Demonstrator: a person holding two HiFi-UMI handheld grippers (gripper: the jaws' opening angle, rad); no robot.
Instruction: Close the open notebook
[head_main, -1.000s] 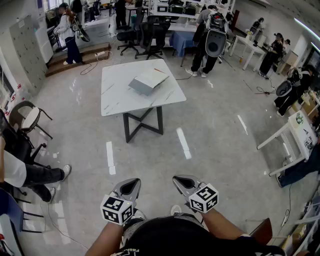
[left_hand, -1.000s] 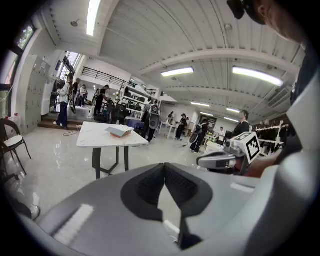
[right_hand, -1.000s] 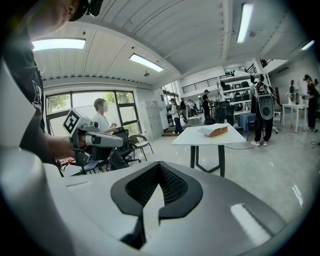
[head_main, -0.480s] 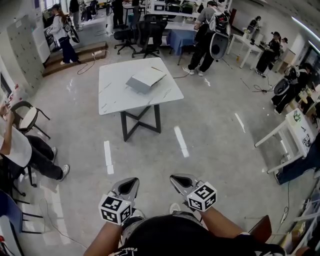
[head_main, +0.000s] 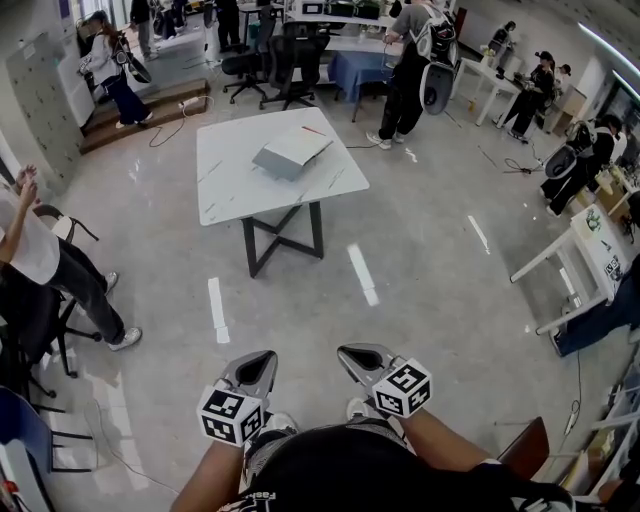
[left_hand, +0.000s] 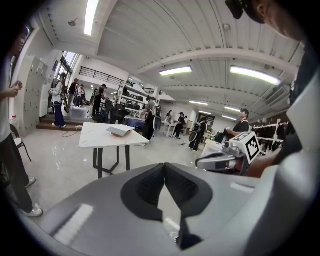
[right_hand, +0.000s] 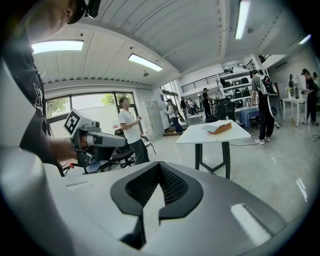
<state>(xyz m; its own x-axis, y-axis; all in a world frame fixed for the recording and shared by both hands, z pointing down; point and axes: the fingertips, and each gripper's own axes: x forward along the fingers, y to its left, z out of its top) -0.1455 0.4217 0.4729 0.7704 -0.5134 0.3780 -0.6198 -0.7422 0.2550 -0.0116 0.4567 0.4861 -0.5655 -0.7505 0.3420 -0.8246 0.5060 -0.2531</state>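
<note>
The notebook lies open on a white marble table far ahead of me, across a stretch of floor. It also shows small in the left gripper view as the notebook, and in the right gripper view as the notebook. Both grippers hang close to my body, well away from the table. My left gripper is shut and holds nothing. My right gripper is likewise shut and holds nothing. Each gripper view shows its own jaws pressed together, at the left gripper and the right gripper.
A person stands by chairs at the left. Another with a backpack stands behind the table among office chairs. White side tables stand at the right. White tape strips mark the grey floor.
The person at the left has risen and lifted their arms. People at the back have shifted. Both grippers stay shut near my body, and the table sits almost where it was.
</note>
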